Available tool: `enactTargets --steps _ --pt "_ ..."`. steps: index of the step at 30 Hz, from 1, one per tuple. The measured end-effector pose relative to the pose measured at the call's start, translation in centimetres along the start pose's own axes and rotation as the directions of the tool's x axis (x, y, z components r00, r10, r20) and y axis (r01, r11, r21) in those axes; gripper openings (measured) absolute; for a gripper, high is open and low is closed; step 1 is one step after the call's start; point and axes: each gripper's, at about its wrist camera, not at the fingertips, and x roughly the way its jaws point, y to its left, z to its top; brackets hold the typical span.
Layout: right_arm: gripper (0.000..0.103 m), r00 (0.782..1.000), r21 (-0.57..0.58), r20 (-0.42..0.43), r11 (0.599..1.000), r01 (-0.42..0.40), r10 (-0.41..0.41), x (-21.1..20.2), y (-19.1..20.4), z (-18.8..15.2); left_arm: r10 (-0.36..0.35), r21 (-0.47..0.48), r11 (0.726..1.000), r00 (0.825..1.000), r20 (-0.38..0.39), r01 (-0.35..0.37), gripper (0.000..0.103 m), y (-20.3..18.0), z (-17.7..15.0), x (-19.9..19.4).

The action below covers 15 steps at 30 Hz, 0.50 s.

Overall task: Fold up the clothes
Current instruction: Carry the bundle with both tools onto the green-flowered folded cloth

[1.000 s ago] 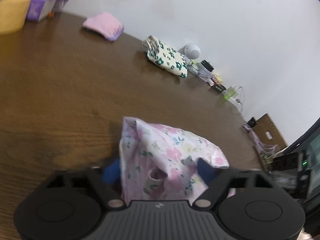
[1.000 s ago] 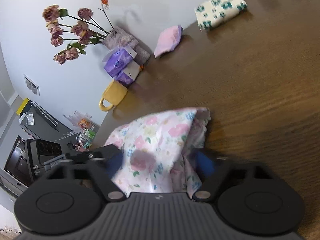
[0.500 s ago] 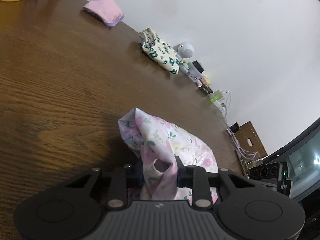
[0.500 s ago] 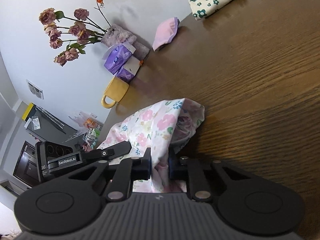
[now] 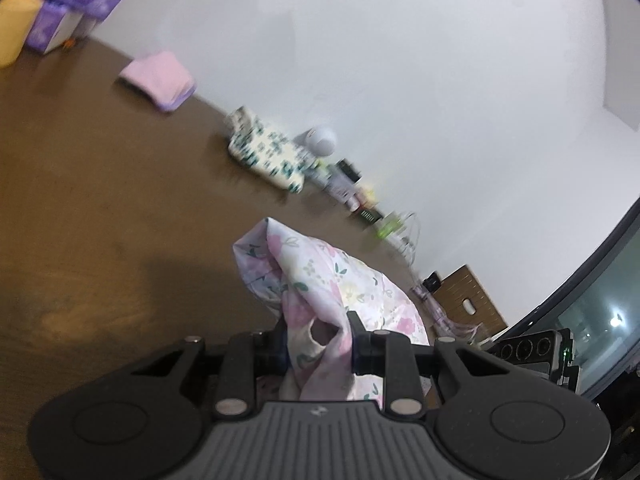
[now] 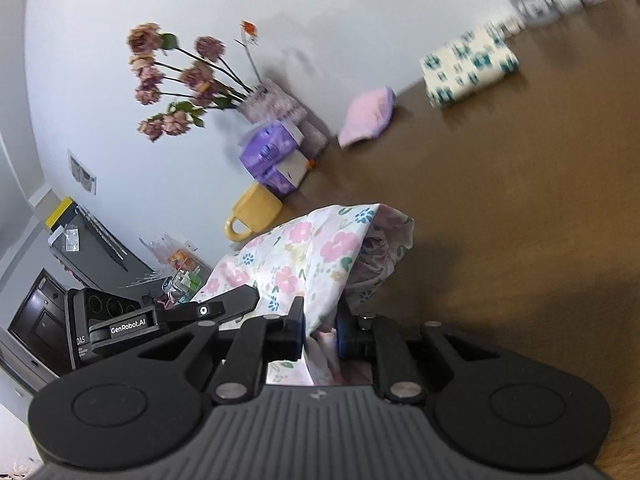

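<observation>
1. Left wrist view: the left gripper (image 5: 320, 350) is clamped on a bunched edge of the floral garment (image 5: 320, 284), which rises off the wooden table (image 5: 100, 200) toward 12 o'clock; a folded floral cloth (image 5: 266, 156) lies at 11 o'clock (blurred)
2. Right wrist view: the right gripper (image 6: 320, 332) pinches another part of the garment (image 6: 308, 252), yellow mug (image 6: 256, 216) at 11 o'clock. The thin bunched fabric could slip from either pinch if pulled unevenly, spoiling the fold
</observation>
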Motion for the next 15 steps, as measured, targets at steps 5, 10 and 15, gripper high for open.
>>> enactTargets --steps 5,10,15 --pt "0.014 0.999 -0.056 0.036 0.998 -0.003 0.005 -1.7 2.1 3.3 -0.021 0.065 0.998 0.998 0.057 0.018 0.025 -3.3 2.5 -0.3" --pt "0.014 0.997 -0.084 0.072 0.996 -0.001 0.007 -2.6 3.4 7.4 -0.041 0.110 0.993 0.994 0.101 0.030 0.025 -5.8 6.1 0.9" --pt "0.014 0.995 -0.104 0.102 0.994 0.027 -0.016 -1.9 3.3 12.5 -0.036 0.105 0.994 0.992 0.120 0.023 0.025 -7.0 10.6 4.1"
